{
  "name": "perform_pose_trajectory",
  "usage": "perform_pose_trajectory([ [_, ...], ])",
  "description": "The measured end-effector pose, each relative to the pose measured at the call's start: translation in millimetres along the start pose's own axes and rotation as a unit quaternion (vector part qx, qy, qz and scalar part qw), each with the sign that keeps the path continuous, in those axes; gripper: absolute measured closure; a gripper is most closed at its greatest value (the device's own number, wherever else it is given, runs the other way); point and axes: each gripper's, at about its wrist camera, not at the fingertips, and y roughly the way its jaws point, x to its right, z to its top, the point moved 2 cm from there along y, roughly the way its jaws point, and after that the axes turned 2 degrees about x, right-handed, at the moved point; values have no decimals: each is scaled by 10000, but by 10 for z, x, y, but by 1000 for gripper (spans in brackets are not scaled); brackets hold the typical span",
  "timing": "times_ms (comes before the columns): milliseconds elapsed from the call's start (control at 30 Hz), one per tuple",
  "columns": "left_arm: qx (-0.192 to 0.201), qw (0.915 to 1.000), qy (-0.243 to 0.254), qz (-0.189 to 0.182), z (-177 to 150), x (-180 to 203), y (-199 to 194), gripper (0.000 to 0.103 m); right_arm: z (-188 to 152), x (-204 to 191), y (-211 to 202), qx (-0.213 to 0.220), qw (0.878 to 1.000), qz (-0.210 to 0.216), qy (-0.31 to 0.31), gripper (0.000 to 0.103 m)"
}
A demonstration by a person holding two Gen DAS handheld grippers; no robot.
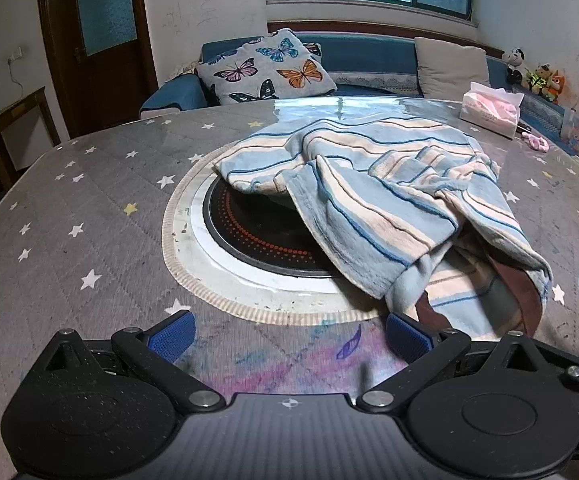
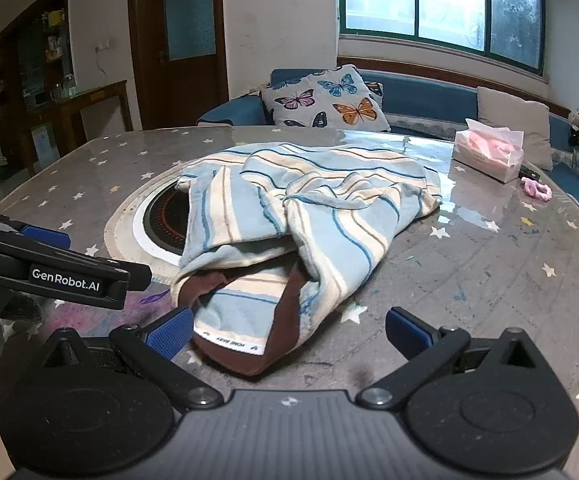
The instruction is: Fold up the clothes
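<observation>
One rumpled garment [image 2: 305,216], fleecy, striped pale blue and cream with a brown neckband, lies heaped at the middle of the round table [image 2: 469,280], draped over the right part of a black glass hob [image 1: 257,236] set in a ribbed ring. The grey star-print tablecloth lies under a glossy clear cover. Both the left gripper [image 1: 287,336] and right gripper [image 2: 287,330] gape wide, holding nothing, near the collar. Far right, a clear tissue pack [image 2: 489,154] holds pink tissues.
</observation>
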Motion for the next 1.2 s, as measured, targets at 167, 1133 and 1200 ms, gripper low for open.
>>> perform_pose_trajectory([
  [167,-19,10000,-12,-33,65,5,63,0,55,34,46,-3,10000,-17,-33,0],
  [1133,-53,9996,-54,-281,557,84,518,21,518,248,528,-74,9989,-63,-449,25],
  [1200,-125,9994,-142,-273,567,34,574,21,544,269,580,-119,9988,-69,-470,33],
])
